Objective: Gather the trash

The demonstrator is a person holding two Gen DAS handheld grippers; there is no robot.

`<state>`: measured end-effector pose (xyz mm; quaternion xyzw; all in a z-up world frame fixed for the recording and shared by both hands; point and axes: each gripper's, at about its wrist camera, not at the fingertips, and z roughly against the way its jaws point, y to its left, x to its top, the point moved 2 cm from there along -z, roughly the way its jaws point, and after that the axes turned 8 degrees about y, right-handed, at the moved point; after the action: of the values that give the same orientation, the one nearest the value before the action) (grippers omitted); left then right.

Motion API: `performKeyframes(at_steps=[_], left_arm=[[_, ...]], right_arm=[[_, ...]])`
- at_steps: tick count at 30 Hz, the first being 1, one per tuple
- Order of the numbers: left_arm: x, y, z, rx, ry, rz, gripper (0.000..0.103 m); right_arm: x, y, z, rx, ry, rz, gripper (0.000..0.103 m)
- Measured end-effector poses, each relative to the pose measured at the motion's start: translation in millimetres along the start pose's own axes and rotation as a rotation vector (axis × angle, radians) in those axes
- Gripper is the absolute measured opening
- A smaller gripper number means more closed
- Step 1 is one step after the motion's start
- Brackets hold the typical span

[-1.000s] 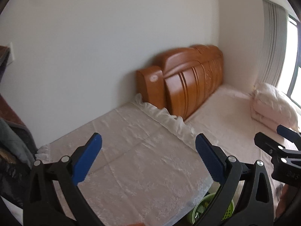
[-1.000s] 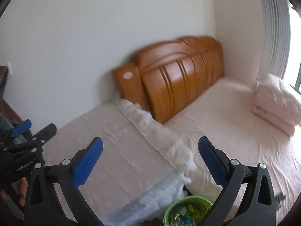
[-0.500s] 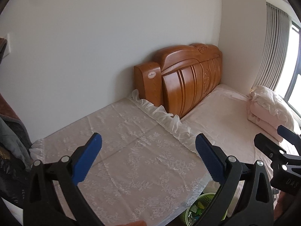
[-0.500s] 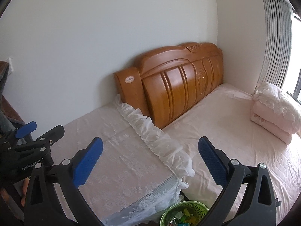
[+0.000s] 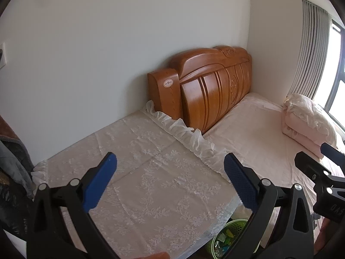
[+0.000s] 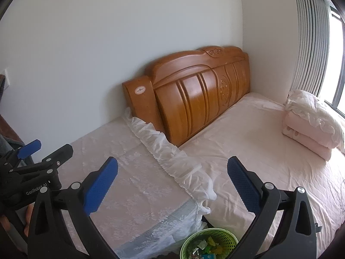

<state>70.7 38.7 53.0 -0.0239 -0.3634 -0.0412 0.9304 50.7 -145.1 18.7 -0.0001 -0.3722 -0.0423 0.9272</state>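
Sitting below the right claw [image 6: 172, 183], the green bin [image 6: 228, 237] holds mixed trash [image 6: 204, 247]; both claws, left [image 5: 170, 181] included, hang released, grasping nothing.

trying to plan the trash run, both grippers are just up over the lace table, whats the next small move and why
Probably lower the right gripper toward the green basket at the gap between lace-covered table and bed. Both grippers are open and empty, the left gripper too, and the only trash in view already lies in that basket.
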Motion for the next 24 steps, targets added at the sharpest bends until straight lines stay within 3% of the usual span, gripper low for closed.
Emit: performKeyframes(at_steps=[24], left_arm=[[-0.3,0.5,-3.2,-0.004,0.007,0.001,0.095]], right_arm=[[0.2,-4.9,-1.2,0.0,0.004,-0.007,0.101]])
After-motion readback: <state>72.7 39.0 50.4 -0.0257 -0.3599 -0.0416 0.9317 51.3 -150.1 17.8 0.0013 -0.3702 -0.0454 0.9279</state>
